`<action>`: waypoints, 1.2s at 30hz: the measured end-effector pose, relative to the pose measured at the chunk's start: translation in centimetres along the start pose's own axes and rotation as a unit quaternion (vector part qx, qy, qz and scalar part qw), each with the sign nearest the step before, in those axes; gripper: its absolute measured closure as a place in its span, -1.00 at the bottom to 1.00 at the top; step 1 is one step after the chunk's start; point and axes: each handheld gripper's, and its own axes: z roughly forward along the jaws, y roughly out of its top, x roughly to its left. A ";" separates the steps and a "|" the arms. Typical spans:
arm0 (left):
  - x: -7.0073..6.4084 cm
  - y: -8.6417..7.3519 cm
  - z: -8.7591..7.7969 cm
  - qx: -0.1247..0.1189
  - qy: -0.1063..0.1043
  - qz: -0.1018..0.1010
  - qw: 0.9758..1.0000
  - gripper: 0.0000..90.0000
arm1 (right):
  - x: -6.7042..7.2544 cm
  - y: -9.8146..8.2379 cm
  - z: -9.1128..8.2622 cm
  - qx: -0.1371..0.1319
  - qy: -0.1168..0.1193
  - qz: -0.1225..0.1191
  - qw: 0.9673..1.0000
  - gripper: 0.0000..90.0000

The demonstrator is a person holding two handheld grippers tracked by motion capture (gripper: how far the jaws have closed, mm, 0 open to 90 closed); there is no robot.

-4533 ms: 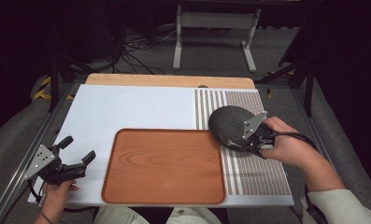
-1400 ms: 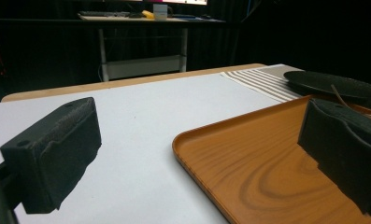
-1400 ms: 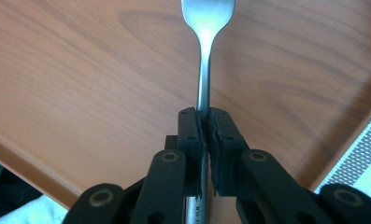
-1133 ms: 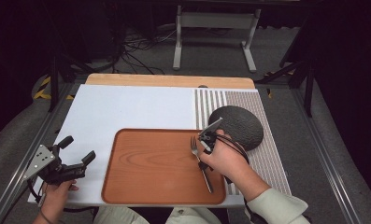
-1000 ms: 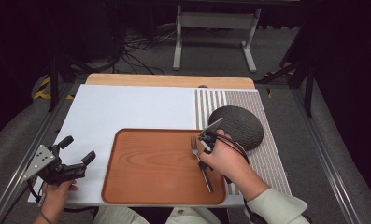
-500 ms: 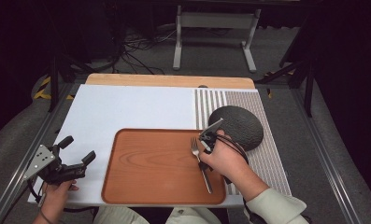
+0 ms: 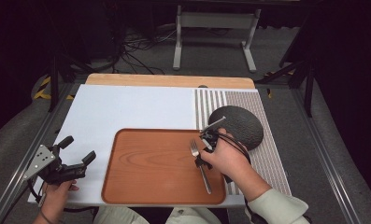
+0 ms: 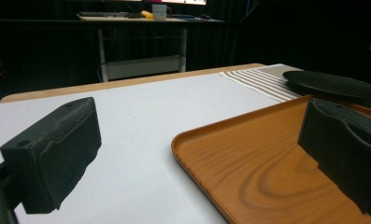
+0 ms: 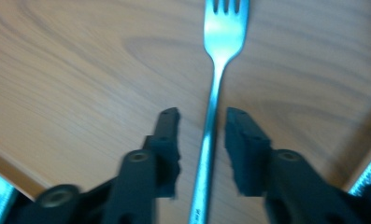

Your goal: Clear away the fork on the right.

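Your right gripper (image 9: 203,140) has just been opening its jaws; the fork (image 9: 216,93) lies flat on the tray (image 7: 150,163), handle between them untouched, tines pointing away. Your left gripper (image 7: 75,156) waits spread, empty, well apart on the worktop (image 7: 127,107).

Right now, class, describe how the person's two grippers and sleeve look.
Both the left gripper and right gripper are black, with blocky two-jaw pads. The left carries a grey three-cornered plate. Black cable loops off the right. The right sleeve is pale.

Right claw (image 9: 202,135) newly parted off fork (image 9: 214,98)
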 end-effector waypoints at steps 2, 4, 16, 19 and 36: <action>0.0 0.0 0.0 0.002 0.000 0.001 1.000 -1.00 | 0.1 0.0 -0.2 -0.029 0.000 -0.020 0.999 0.02; 0.0 0.0 0.0 0.002 0.000 0.001 1.000 -1.00 | 0.2 0.0 -0.4 -0.058 -0.002 -0.047 0.997 -0.22; 0.0 0.0 0.0 0.002 0.000 0.001 1.000 -1.00 | 0.3 0.6 -1.0 -0.169 -0.020 -0.237 0.956 -0.58; 0.0 0.0 0.0 0.002 0.000 0.001 1.000 -1.00 | 0.3 0.7 -1.2 -0.185 -0.018 -0.271 0.945 -0.40; 0.0 0.0 0.0 0.002 0.000 0.002 1.000 -1.00 | -0.1 0.8 1.1 -0.220 0.020 -0.364 0.905 0.87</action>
